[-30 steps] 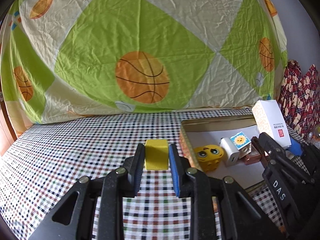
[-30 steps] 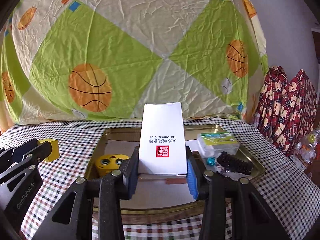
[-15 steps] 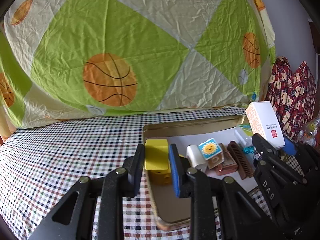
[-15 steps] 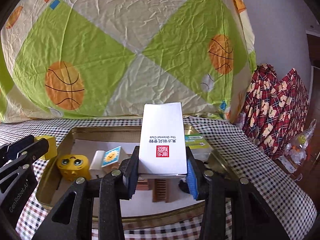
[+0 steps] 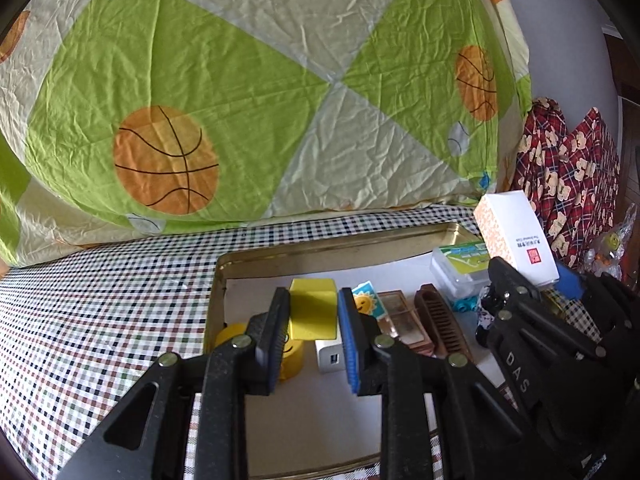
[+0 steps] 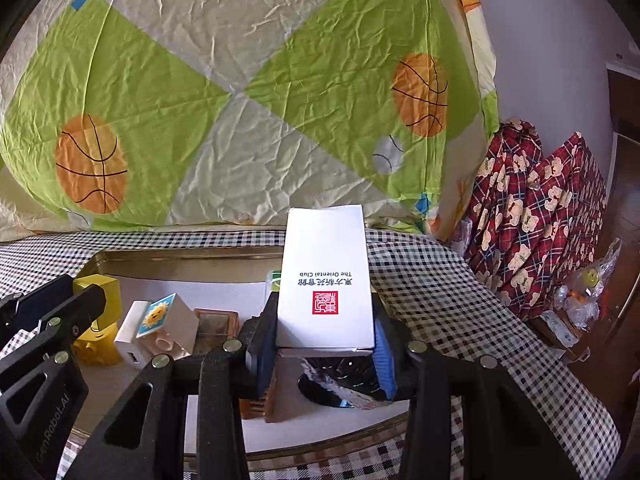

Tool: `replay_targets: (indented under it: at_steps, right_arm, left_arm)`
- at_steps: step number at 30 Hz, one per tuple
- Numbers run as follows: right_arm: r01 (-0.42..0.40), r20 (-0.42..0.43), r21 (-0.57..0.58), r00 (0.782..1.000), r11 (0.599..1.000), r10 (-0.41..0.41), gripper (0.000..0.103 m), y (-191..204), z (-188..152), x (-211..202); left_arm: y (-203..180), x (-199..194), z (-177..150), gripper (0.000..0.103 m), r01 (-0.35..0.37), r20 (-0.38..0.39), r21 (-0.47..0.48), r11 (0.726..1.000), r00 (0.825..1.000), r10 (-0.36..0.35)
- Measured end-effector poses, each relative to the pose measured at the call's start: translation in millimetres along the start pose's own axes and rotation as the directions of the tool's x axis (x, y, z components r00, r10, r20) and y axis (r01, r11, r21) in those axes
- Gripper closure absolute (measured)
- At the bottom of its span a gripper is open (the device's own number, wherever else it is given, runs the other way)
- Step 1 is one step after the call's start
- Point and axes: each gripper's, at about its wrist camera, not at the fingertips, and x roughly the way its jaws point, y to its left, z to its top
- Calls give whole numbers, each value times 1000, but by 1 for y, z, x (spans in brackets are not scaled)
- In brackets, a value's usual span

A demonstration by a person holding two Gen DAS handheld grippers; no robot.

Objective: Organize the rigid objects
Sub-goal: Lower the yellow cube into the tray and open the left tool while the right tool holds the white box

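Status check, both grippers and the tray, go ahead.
Left gripper shut on yellow block. Right gripper shut on white box. Both above crowded tray.

Daylight is falling on a crumpled green-and-cream basketball-print sheet point(image 5: 248, 92) hanging behind a tabletop point(image 5: 92, 300) wearing a checked cloth; at three o'clock, red plaid bear-print fabric point(image 6: 536, 216) is leaning against a pale wall point(image 6: 540, 40).

- In the left wrist view, tray point(image 5: 340, 242) at lower centre on the checked cloth point(image 5: 100, 300); patterned sheet point(image 5: 240, 80) behind, filling the upper frame
- Inside the tray, left to right: toy figure point(image 5: 290, 354), charger point(image 5: 330, 356), sun-picture cube point(image 5: 366, 302), flat case point(image 5: 404, 322), comb point(image 5: 442, 322), lidded box point(image 5: 460, 266)
- Held above the tray: block point(image 5: 312, 308) at centre, carton point(image 5: 516, 236) at right
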Motion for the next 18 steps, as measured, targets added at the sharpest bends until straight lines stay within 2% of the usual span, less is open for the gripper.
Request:
replay_targets:
  at_steps: [18]
  right_arm:
    - [7,-26,-30,1000,1000,-8,60,-6,4,14]
  left_arm:
    - [-7,16,1,80,10,-27,-10,1000,1000,-10]
